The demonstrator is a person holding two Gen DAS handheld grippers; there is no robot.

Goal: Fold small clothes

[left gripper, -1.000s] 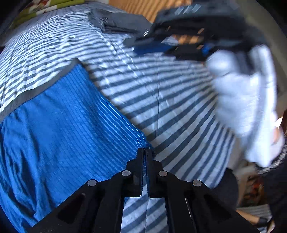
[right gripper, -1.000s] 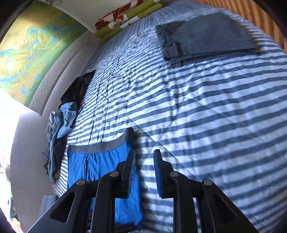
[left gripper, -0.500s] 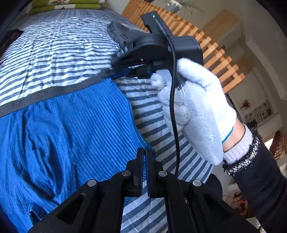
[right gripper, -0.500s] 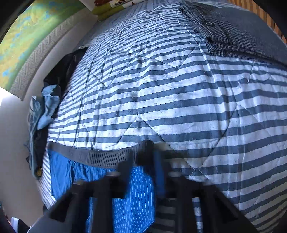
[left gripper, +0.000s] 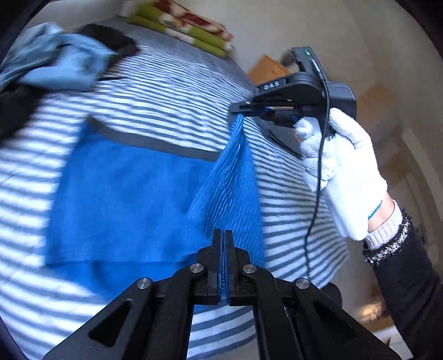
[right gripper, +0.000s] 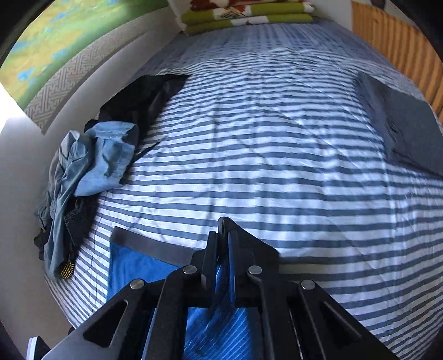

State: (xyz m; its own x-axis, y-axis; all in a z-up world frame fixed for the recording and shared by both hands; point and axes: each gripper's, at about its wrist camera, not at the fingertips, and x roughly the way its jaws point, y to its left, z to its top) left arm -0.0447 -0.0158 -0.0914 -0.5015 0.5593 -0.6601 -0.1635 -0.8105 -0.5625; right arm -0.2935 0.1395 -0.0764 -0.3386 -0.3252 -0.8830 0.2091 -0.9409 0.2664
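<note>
Blue striped shorts (left gripper: 124, 199) with a grey waistband (left gripper: 149, 142) lie on the striped bed. My left gripper (left gripper: 223, 235) is shut on their near right hem corner. In the left wrist view my right gripper (left gripper: 243, 109), held by a white-gloved hand (left gripper: 337, 166), is shut on the waistband's right corner. The right side of the shorts hangs lifted between the two grippers. The right wrist view shows my right gripper (right gripper: 223, 238) with blue cloth (right gripper: 218, 313) pinched between its fingers, and the rest of the shorts (right gripper: 133, 265) flat below.
A heap of light blue and black clothes (right gripper: 91, 163) sits at the bed's left edge by the wall. A folded dark grey garment (right gripper: 404, 124) lies at the right, next to wooden slats (right gripper: 396, 47). Folded green blankets (right gripper: 249, 16) are at the far end.
My right gripper came down on the waistband corner, shut on it and lifted it. Both grippers have raised the shorts' right side off the bed; the left stayed shut.
</note>
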